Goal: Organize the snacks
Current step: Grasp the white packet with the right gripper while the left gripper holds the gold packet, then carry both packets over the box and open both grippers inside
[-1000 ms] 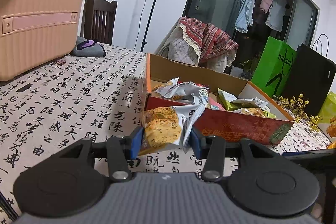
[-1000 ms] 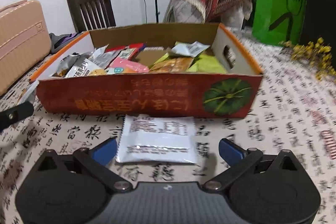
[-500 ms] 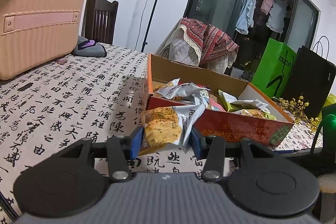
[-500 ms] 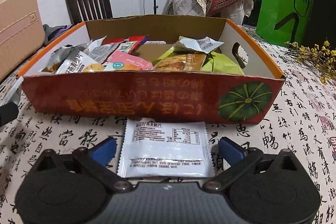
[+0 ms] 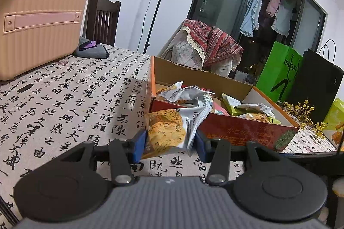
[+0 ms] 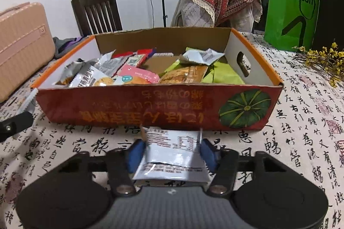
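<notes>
Box rim (image 6: 255, 50) — open tablecloth (image 6: 305, 125) rt.

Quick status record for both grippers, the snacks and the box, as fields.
left gripper: shut on cookie packet, held above the tablecloth, short of the box
right gripper: jaws closing on white packet, pads at its buckled sides
box: open-topped, on tablecloth, already holding many snacks
white packet place: in front of the box's near wall, outside it
left to do: both packets not yet in the box
</notes>
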The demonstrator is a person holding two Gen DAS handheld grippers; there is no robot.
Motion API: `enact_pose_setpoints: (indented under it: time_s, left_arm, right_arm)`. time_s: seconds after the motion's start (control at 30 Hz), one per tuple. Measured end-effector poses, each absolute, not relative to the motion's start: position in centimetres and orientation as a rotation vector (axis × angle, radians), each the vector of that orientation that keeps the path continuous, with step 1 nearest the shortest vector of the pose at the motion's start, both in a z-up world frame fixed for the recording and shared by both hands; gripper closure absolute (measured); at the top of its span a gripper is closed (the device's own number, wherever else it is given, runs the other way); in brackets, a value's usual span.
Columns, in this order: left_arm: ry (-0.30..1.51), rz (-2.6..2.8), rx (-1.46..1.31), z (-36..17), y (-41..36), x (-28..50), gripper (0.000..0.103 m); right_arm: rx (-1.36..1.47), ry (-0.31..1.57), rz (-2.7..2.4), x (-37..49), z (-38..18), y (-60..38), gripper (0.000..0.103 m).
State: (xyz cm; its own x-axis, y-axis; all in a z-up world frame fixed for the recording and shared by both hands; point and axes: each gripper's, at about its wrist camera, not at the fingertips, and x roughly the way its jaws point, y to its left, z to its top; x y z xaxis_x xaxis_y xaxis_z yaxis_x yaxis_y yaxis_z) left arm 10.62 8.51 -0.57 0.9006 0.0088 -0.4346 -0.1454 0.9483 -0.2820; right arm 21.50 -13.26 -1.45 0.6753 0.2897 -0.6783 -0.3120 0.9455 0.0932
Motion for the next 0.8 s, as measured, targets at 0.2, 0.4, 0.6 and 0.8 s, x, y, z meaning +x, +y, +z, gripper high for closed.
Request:
enact_pose_setpoints:
  time_s: [0.2,0.4,0.6,0.8]
  left_arm:
    - [0.444,0.081,-0.316,-0.6,8.5,10.6,0.055]
    - [0.442,0.082,-0.314,-0.5,8.5,10.6,0.055]
    - [0.444,0.089,-0.312,-0.5,8.5,10.7,0.055]
    - [0.438,0.089,-0.316,-0.5,8.6,10.6,0.055]
  right_arm:
    - [-0.019,0.745,0.372,20.0,-0.8,-13.9,0.101]
    - [-0.017,0.73,0.358,18.9,-0.9,-14.5,0.101]
    - [0.017,0.694,0.35,17.9,-0.2,-16.0,0.101]
    - [0.045,0.685,0.327,17.9,0.1,-17.3,0.099]
